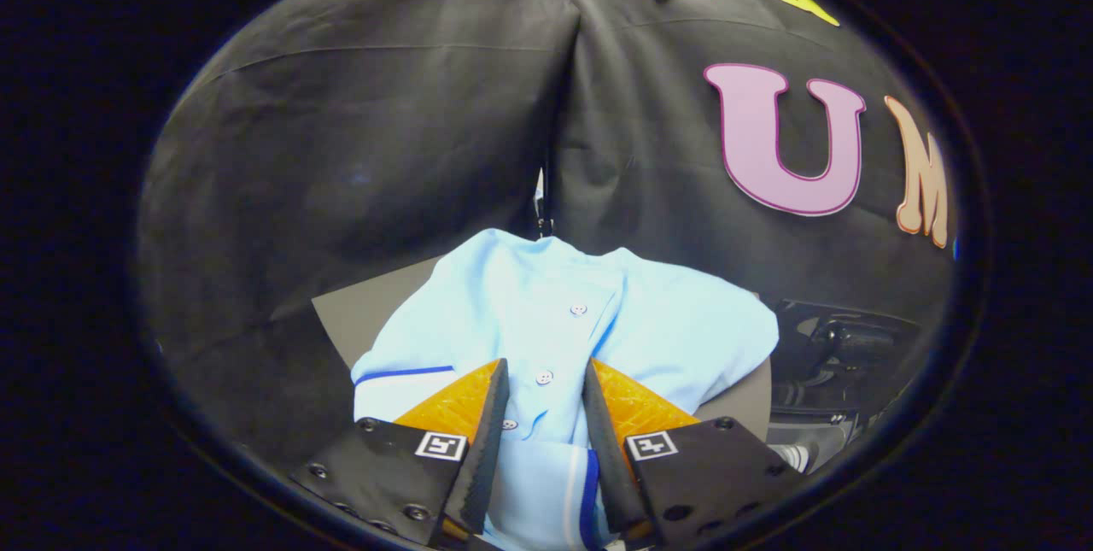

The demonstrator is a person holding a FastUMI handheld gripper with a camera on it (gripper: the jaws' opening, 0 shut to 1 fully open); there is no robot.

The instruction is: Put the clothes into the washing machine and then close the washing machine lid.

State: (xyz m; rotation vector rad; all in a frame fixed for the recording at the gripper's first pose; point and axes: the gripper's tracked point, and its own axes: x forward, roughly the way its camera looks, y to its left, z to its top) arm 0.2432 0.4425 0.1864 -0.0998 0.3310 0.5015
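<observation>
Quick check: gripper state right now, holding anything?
Gripper: open, holding nothing, its fingers either side of the light blue shirt's button placket.

A light blue buttoned shirt (555, 320) lies crumpled on a grey table (359, 312), its button placket facing up and running toward the gripper (546, 380). A dark blue stripe crosses one sleeve. The gripper's fingers stand apart above the placket, nothing pressed between them.

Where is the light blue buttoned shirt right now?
In the gripper view, the light blue buttoned shirt lies on a grey surface before the black cloth wall, its button placket running between the open gripper fingers.
</observation>
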